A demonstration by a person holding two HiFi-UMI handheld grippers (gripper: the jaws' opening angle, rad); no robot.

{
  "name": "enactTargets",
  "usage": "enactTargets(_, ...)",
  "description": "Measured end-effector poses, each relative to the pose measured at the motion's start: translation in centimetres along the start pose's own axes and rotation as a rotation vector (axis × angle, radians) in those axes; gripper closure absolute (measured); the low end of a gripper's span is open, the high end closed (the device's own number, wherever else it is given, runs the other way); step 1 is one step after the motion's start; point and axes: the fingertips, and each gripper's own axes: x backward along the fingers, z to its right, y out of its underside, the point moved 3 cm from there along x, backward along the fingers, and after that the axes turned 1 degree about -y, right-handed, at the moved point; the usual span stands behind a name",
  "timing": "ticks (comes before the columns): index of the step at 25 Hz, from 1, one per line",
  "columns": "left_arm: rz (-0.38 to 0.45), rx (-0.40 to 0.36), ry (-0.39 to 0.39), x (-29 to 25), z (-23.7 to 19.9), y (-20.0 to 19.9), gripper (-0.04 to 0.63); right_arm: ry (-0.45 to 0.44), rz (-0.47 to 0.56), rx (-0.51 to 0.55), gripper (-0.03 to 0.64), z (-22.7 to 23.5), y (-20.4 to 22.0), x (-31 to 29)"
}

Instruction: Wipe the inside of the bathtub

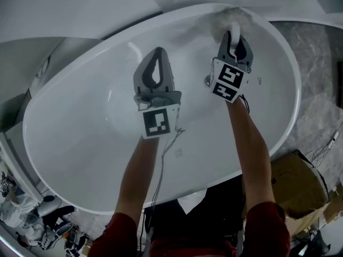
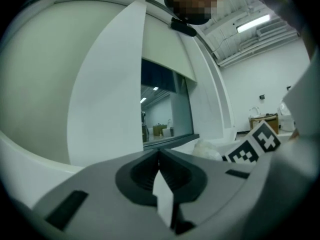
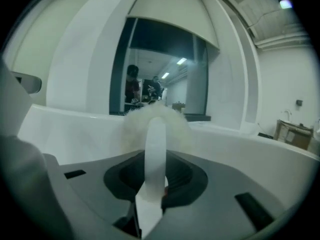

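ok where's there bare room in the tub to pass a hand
Bare: the wide left end of the tub, from the left hand-held gripper to the left wall. Crowded: the far right, where the right hand-held gripper holds the duster near the drain.

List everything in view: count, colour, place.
Bathtub: one, white, fills the head view's middle.
Duster: one, white, fluffy, at the tub's far rim.
Metal fitting: one, silvery, on the tub's inside wall below the duster.
Cardboard box: one, brown, on the floor right of the tub.
Window: one, dark, beyond the tub.
Left tongs: one, grey, shut and empty, over the tub's middle.
Right tongs: one, grey, shut on the duster's handle.
Forearms: two, bare, red sleeves, reaching into the tub.
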Motion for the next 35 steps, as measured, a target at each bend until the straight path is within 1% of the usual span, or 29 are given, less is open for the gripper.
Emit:
enactTargets(1, 0.006, -0.004, 0.015, -0.3, 0.6, -0.3, 0.58, 0.026, -0.011, -0.017, 0.523, 1.0, 0.3, 0.1)
enactTargets(3, 0.012, -0.002, 0.036, -0.7, 1.7, -0.5, 0.58, 0.048, -0.025, -0.03, 0.523, 2.0, 0.8, 0.2)
enactTargets(9, 0.018, 0.019, 0.049, -1.0, 2.4, -1.1, 0.58, 0.047, -0.027, -0.047, 0.523, 1.9, 0.5, 0.2)
enactTargets(16, 0.016, 0.031, 0.036, -0.8, 2.4, -1.6, 0.58, 0.017, -0.028, -0.071, 0.523, 1.9, 0.6, 0.8)
enactTargets(19, 0.02, 0.047, 0.025, -0.6, 2.7, -2.2, 0.58, -0.014, -0.036, -0.097, 0.523, 2.0, 0.5, 1.6)
enactTargets(22, 0.02, 0.04, 0.016, -0.2, 3.1, -2.9, 0.58, -0.045, -0.032, -0.132, 0.523, 2.2, 0.1, 2.7)
enactTargets(24, 0.014, 0.032, -0.001, 0.3, 3.2, -3.3, 0.58, -0.065, -0.022, -0.152, 0.523, 2.4, -0.7, 3.6)
enactTargets(27, 0.002, 0.043, -0.055, 1.3, 2.9, -4.9, 0.58, -0.099, -0.017, -0.16, 0.523, 2.4, -2.6, 5.5)
enactTargets(30, 0.005, 0.07, -0.1, 2.0, 2.6, -7.8, 0.58, -0.136, -0.001, -0.138, 0.523, 2.3, -5.4, 7.7)
enactTargets(35, 0.0, 0.072, -0.133, 5.2, 1.8, -13.4, 0.58, -0.208, 0.049, -0.089, 0.523, 1.2, -11.8, 13.6)
